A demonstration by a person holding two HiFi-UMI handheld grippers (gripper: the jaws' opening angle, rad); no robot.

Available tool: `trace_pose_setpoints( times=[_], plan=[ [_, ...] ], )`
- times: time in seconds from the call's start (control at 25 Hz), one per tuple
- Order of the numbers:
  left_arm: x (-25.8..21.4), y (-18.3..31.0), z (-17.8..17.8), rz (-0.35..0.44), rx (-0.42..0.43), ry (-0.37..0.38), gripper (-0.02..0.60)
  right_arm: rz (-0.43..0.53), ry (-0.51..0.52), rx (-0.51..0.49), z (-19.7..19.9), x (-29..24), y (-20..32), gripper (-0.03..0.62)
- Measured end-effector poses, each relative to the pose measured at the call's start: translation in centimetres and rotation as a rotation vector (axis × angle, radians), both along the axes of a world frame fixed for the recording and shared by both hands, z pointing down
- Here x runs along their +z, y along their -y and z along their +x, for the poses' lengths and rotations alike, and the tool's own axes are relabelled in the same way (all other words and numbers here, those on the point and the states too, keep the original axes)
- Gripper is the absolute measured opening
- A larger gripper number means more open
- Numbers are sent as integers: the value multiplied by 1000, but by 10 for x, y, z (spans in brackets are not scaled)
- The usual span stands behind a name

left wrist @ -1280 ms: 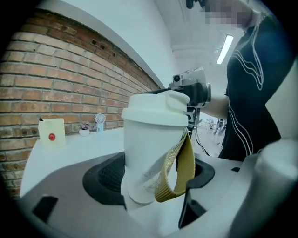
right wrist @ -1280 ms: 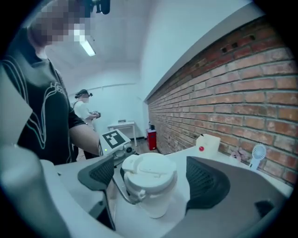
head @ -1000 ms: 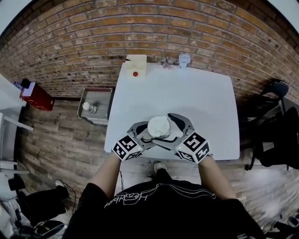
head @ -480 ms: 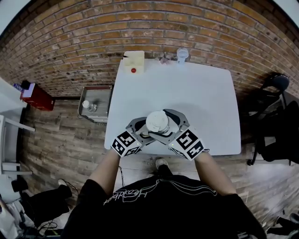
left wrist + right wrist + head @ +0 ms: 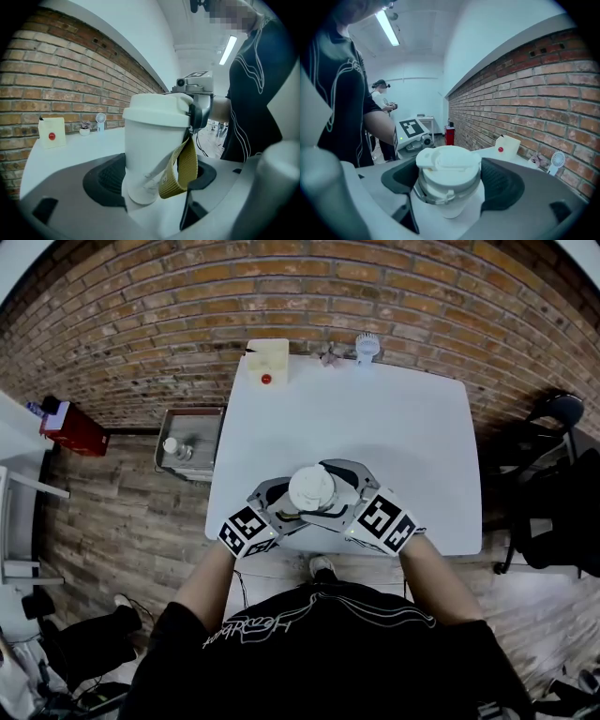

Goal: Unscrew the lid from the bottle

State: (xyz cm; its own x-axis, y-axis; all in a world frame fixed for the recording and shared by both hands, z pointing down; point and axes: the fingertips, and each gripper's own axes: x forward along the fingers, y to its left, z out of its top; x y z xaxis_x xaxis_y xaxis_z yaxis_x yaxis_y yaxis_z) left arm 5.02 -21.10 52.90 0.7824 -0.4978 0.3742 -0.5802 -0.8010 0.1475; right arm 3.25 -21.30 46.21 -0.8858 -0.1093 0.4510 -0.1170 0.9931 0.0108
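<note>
One bottle (image 5: 145, 140) — centre frame, near the lower edge of the table (image 5: 403, 446), body clamped in my left gripper (image 5: 153, 183); lid (image 5: 448, 163) still seated, gripped by my right gripper (image 5: 450, 186), whose jaws have just been closing on it — unscrewing, I judge, barely begun.

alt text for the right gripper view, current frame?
A white bottle lid sits between the two dark pads of the right hand-held gripper, which have just been closing and now press its sides. Beyond lie a white table, a small box with a red button and a brick wall.
</note>
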Motion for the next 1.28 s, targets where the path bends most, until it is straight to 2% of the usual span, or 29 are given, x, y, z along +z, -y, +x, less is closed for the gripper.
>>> trace_pose_setpoints(
  times=[0.4,0.6,0.96,1.2,1.28],
  plan=[
    [0,-2,1,-3,-6,3,360,-27,-71,-348,2,0,-7,402],
    [0,-2,1,2,-4,-6,360,-48,-69,-468,4,0,-7,400],
    [4,-4,-2,-52,-42,-74,360,-44,-10,-485,2,-10,-9,396],
    [-1,-10,-15,-44,-114,-132,360,-36,59,-485,8,-33,-10,393],
    [-3,-14,-24,-39,-134,-126,360,-32,102,-468,11,-47,-7,393]
  ],
)
